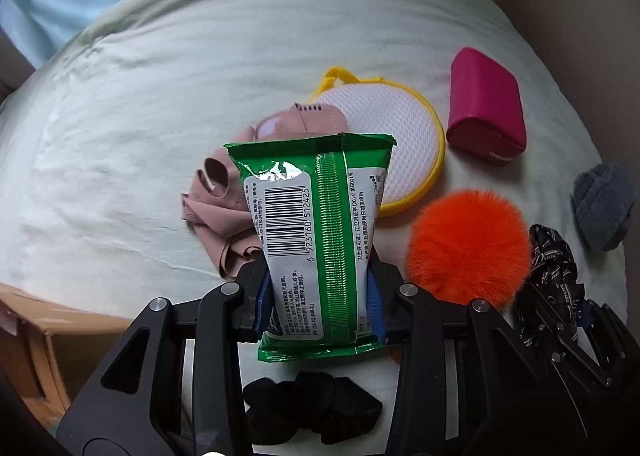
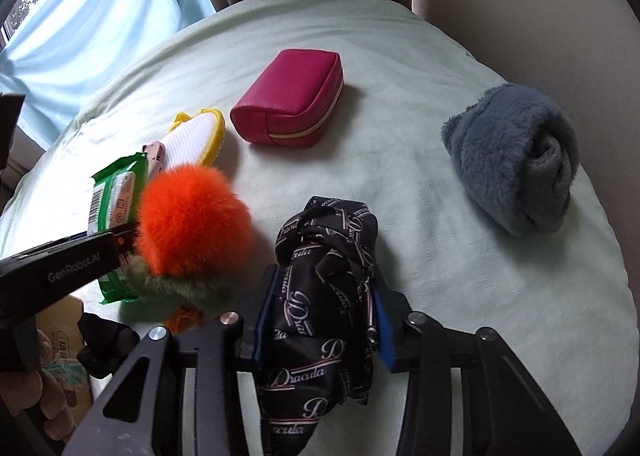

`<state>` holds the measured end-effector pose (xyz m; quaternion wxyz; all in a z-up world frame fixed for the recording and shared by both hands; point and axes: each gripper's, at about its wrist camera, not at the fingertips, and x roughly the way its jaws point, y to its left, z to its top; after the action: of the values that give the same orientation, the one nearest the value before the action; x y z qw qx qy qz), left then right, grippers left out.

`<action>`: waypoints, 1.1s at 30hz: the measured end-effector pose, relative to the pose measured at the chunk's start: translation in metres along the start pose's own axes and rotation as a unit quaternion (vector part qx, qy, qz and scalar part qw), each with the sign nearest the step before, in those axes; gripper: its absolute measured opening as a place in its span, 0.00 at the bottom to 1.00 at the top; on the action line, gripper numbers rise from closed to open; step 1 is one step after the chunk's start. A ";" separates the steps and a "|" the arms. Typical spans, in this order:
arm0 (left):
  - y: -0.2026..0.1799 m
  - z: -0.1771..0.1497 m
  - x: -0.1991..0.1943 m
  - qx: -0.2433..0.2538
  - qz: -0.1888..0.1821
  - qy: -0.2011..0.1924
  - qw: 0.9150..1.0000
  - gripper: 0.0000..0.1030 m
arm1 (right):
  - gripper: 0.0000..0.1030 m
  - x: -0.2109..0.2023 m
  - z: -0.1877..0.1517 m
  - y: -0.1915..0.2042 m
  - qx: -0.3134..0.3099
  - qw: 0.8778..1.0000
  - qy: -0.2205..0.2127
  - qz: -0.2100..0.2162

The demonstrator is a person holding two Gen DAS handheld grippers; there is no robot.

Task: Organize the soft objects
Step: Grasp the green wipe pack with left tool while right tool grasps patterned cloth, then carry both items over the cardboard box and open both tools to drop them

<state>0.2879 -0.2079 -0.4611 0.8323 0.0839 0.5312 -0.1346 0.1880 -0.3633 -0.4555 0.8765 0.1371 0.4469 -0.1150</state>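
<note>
Green wet-wipe pack (image 1: 320, 240) stands upright in the left gripper (image 1: 320, 304), jaws closed on its lower half, blue pads pressing both sides. Black "Dracula"-print scarf (image 2: 324, 308), bunched, is clamped between the right gripper (image 2: 324, 320) jaws. Ahead of the left jaws: pink mask (image 1: 224, 196), yellow-rimmed mesh pouch (image 1: 392, 128). Right of them: orange pompom (image 1: 468, 244), magenta zip pouch (image 1: 486, 104). Grey fleece roll (image 2: 516, 160) lies far right on the bed (image 1: 140, 116).

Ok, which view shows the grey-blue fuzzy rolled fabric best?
The right wrist view: the grey-blue fuzzy rolled fabric lies whole and unobstructed on the pale green bedspread, its rolled end facing the camera. The left wrist view catches it only small and distorted at the right edge.
</note>
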 end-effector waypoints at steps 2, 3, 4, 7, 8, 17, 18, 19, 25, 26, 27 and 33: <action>0.001 0.001 -0.008 -0.005 -0.002 -0.003 1.000 0.33 | 0.36 -0.004 0.001 -0.001 0.002 1.000 0.000 0.002; 0.001 0.001 -0.012 -0.007 -0.003 -0.005 1.000 0.33 | 0.35 -0.006 0.001 -0.002 0.003 1.000 -0.002 0.002; 0.001 0.001 -0.015 -0.007 -0.004 -0.006 1.000 0.33 | 0.35 -0.010 0.001 -0.003 0.004 1.000 -0.004 0.002; -0.001 0.001 -0.030 -0.006 -0.007 -0.016 1.000 0.33 | 0.35 -0.021 0.002 -0.004 0.004 1.000 -0.013 0.002; 0.000 0.002 -0.036 -0.006 -0.009 -0.019 1.000 0.33 | 0.34 -0.026 0.003 -0.003 0.003 1.000 -0.017 0.002; 0.015 -0.008 -0.101 -0.027 -0.041 -0.078 0.996 0.33 | 0.34 -0.083 0.011 0.007 -0.005 0.999 -0.053 -0.001; 0.018 -0.010 -0.109 -0.029 -0.045 -0.079 0.995 0.33 | 0.34 -0.091 0.012 0.010 -0.006 0.998 -0.057 -0.001; 0.021 -0.013 -0.117 -0.030 -0.047 -0.081 0.995 0.33 | 0.34 -0.101 0.012 0.014 -0.006 0.998 -0.063 -0.001; 0.052 -0.022 -0.171 -0.030 -0.064 -0.109 0.992 0.33 | 0.34 -0.150 0.011 0.040 -0.008 0.996 -0.086 -0.003; 0.058 -0.024 -0.180 -0.029 -0.069 -0.114 0.991 0.33 | 0.34 -0.159 0.010 0.047 -0.009 0.996 -0.090 -0.003; 0.064 -0.025 -0.189 -0.028 -0.071 -0.119 0.990 0.33 | 0.34 -0.167 0.010 0.052 -0.010 0.995 -0.095 -0.003; 0.113 -0.033 -0.241 -0.029 -0.084 -0.142 0.986 0.33 | 0.34 -0.224 0.008 0.101 -0.021 0.992 -0.124 0.004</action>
<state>0.1985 -0.0589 -0.2564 0.8872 -0.0055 0.4162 -0.1989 0.0980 -0.2538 -0.2550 0.9284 0.1053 0.3362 -0.1179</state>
